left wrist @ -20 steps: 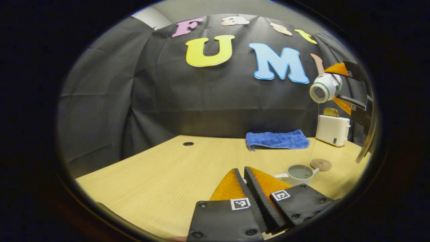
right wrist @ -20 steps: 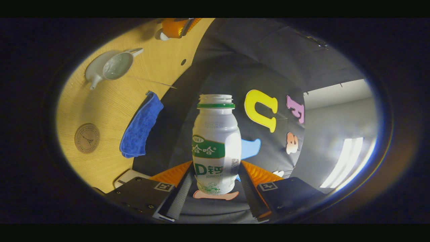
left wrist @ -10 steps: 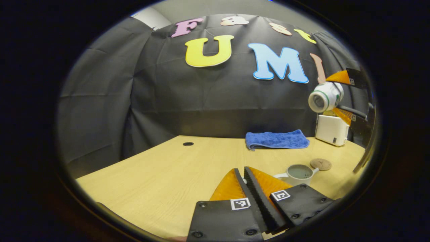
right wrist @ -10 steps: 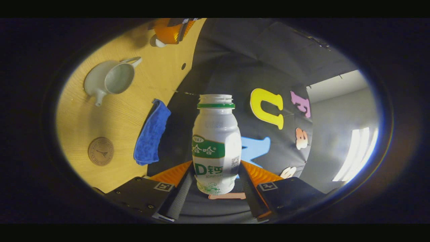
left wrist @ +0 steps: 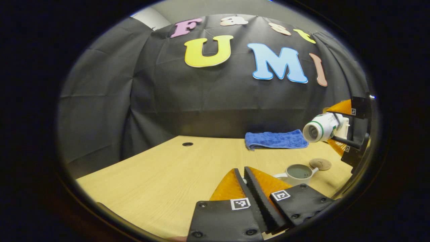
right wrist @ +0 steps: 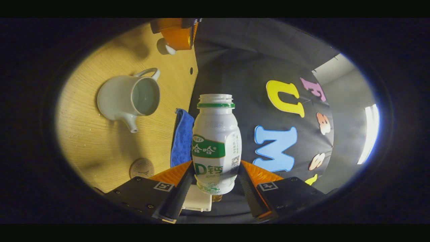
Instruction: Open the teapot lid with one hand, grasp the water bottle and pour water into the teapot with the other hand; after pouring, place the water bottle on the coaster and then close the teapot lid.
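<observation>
My right gripper (right wrist: 216,164) is shut on a white uncapped water bottle (right wrist: 216,144) with a green label. In the left gripper view the bottle (left wrist: 319,129) hangs tilted on its side at the right, above the table, mouth toward the camera, with the right gripper (left wrist: 336,126) around it. The white teapot (left wrist: 297,173) (right wrist: 129,99) stands open with water inside. A round cork coaster (left wrist: 320,164) (right wrist: 141,168) lies just beyond it. My left gripper (left wrist: 242,169) is shut; in the right gripper view the left gripper (right wrist: 178,37) holds the small white lid (right wrist: 168,48) above the table.
A folded blue towel (left wrist: 276,139) (right wrist: 183,137) lies at the back of the wooden table (left wrist: 161,174). A white box (right wrist: 198,201) sits at the back right, behind the bottle. A small cable hole (left wrist: 187,144) is in the tabletop.
The right gripper has come down with the bottle from high above the teapot to just above the table. The thin stream of water has stopped. The left gripper has stayed still.
</observation>
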The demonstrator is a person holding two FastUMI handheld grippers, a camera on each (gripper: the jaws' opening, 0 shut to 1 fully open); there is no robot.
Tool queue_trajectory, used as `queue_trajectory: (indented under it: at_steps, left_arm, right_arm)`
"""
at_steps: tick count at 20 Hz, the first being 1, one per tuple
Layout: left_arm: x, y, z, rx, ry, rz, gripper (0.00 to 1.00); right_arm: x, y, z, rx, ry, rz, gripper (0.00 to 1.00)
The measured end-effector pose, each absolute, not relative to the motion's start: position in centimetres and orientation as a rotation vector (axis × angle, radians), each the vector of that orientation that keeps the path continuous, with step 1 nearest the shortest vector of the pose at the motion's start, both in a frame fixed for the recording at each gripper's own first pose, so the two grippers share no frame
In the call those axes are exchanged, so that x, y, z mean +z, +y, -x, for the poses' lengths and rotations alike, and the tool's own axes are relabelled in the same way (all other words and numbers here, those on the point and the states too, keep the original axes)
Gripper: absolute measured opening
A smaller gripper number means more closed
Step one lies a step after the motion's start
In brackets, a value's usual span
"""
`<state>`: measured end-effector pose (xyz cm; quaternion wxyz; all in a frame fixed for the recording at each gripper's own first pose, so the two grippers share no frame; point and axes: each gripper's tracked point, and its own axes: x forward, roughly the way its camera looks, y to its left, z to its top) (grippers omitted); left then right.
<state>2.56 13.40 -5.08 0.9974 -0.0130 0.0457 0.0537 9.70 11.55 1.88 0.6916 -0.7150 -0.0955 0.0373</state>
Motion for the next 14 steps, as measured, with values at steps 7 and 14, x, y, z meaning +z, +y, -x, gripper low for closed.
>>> queue_trajectory:
  at_steps: [7, 14]
  left_arm:
    - [-4.8, 12.7, -2.4, 0.081, 0.088, 0.038, 0.10]
    - [-4.0, 11.2, -2.4, 0.046, 0.062, 0.030, 0.10]
  right_arm:
    - [-1.7, 10.8, -8.7, 0.159, -0.057, 1.312, 0.77]
    - [-3.0, 10.0, -8.1, 0.178, 0.036, 1.047, 0.76]
